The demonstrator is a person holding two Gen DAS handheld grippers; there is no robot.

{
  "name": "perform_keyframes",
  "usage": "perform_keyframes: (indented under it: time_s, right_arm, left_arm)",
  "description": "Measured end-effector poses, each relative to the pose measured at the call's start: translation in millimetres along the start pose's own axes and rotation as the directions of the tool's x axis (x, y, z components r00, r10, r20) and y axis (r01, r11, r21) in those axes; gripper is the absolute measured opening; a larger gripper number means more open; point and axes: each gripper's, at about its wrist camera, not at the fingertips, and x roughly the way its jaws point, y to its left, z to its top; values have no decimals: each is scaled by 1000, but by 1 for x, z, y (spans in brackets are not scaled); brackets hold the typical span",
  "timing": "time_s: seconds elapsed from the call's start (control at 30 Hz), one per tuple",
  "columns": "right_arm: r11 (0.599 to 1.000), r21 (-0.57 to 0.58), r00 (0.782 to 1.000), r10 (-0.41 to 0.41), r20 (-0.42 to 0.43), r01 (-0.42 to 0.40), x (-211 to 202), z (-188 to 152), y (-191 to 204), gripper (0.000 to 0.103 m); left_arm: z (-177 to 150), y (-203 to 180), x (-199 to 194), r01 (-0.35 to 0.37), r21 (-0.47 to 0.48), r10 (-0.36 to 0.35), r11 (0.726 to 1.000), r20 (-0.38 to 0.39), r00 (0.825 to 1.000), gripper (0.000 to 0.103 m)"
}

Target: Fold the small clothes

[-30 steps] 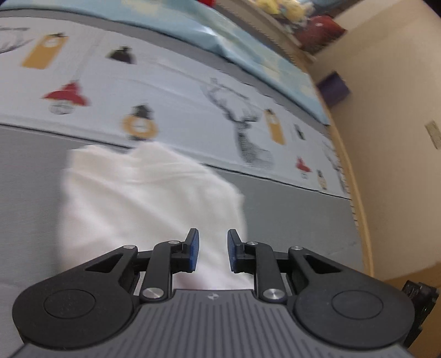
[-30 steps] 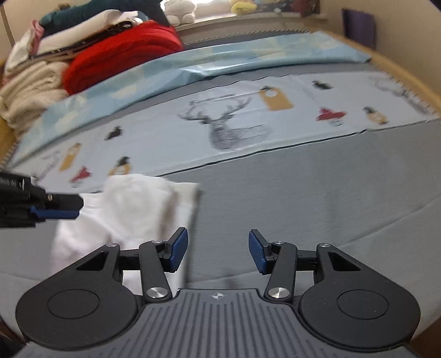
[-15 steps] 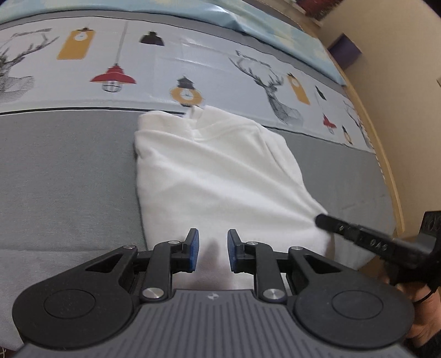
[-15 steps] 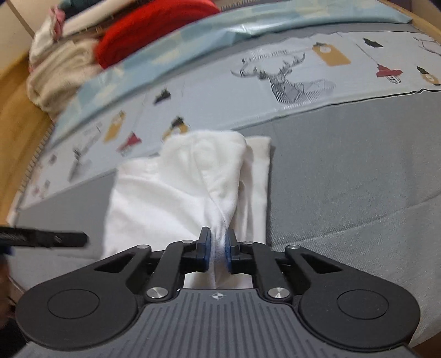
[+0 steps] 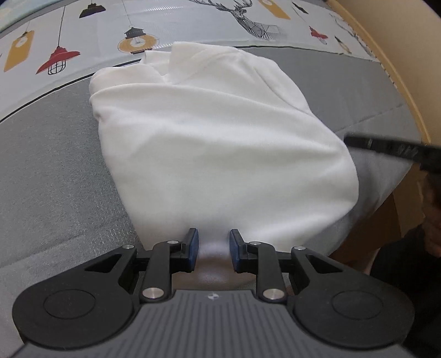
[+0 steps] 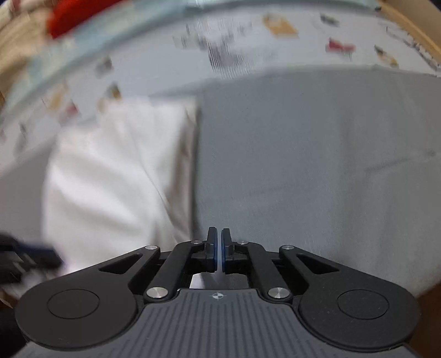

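A white garment lies partly folded on the grey bed cover. My left gripper sits at its near hem. Its jaws are opening, with the hem's edge lying loosely between the blue pads. In the right wrist view, which is blurred, the garment fills the left half. My right gripper is shut at the garment's right near corner, with a thin strip of white cloth pinched between its pads. One finger of the right gripper shows as a black bar at the garment's right side.
A printed sheet with lamps and deer runs along the far side of the grey cover. The wooden bed frame curves along the right. A red pile sits far back left. The left gripper shows as a dark blur.
The right gripper went from open to shut on the garment's edge. The left gripper swung over the garment, sank to its near hem, and its jaws widened a little.
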Motion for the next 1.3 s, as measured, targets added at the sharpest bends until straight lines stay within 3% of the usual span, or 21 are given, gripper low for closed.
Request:
perform_keyframes:
  time_s: [0.07, 0.13, 0.2, 0.37, 0.47, 0.57, 0.8, 0.87, 0.9, 1.03, 1.07, 1.17, 1.23, 1.27, 1.3]
  right_arm:
    - [997, 25, 993, 75, 92, -78, -13, 5, 0, 10]
    - [990, 49, 983, 122, 137, -129, -16, 7, 0, 39]
    - [988, 56, 979, 136, 149, -146, -11, 7, 2, 45]
    - [987, 87, 979, 120, 166, -136, 4, 19, 11, 45]
    - [986, 114, 979, 101, 177, -123, 14, 33, 13, 45]
    - [983, 150, 982, 79, 174, -105, 29, 46, 15, 45]
    - [966, 242, 990, 65, 127, -95, 66, 65, 18, 45]
    - [966, 238, 990, 79, 116, -105, 75, 68, 22, 30]
    - [965, 231, 988, 97, 118, -123, 77, 70, 24, 3]
    - [971, 216, 961, 43, 275, -106, 59, 75, 28, 3]
    - [971, 231, 966, -1, 259, -61, 63, 75, 25, 3]
    - [945, 323, 992, -82, 96, 47, 87, 70, 10, 10]
    - [934, 356, 992, -74, 102, 33, 82, 70, 2, 20]
    - [943, 330, 987, -90, 132, 41, 75, 71, 3, 23]
    - [954, 292, 980, -114, 162, 63, 67, 72, 5, 33]
  left_arm:
    - [3, 10, -7, 33, -40, -32, 999, 33, 999, 27]
    - [7, 23, -17, 53, -100, -44, 994, 87, 995, 30]
    - [8, 41, -24, 69, -173, -42, 982, 155, 987, 33]
    - [5, 81, -26, 87, -304, -10, 949, 247, 969, 33]
    - [6, 99, -23, 96, -373, -1, 923, 246, 969, 33]
    - [12, 111, -31, 122, -393, -3, 912, 289, 957, 33]
    - [26, 132, -28, 142, -428, -16, 893, 284, 959, 33]
    - [30, 135, -27, 149, -429, -21, 891, 290, 957, 33]
    - [32, 137, -27, 155, -430, -25, 889, 294, 956, 33]
    - [41, 142, -25, 184, -442, -43, 878, 309, 950, 33]
    - [43, 142, -23, 188, -447, -45, 875, 311, 949, 33]
    - [51, 142, -19, 211, -464, -59, 861, 319, 946, 37]
    - [56, 141, -16, 223, -477, -65, 850, 325, 943, 45]
    - [58, 140, -14, 228, -482, -67, 846, 328, 942, 48]
    - [61, 140, -12, 232, -486, -71, 843, 328, 942, 49]
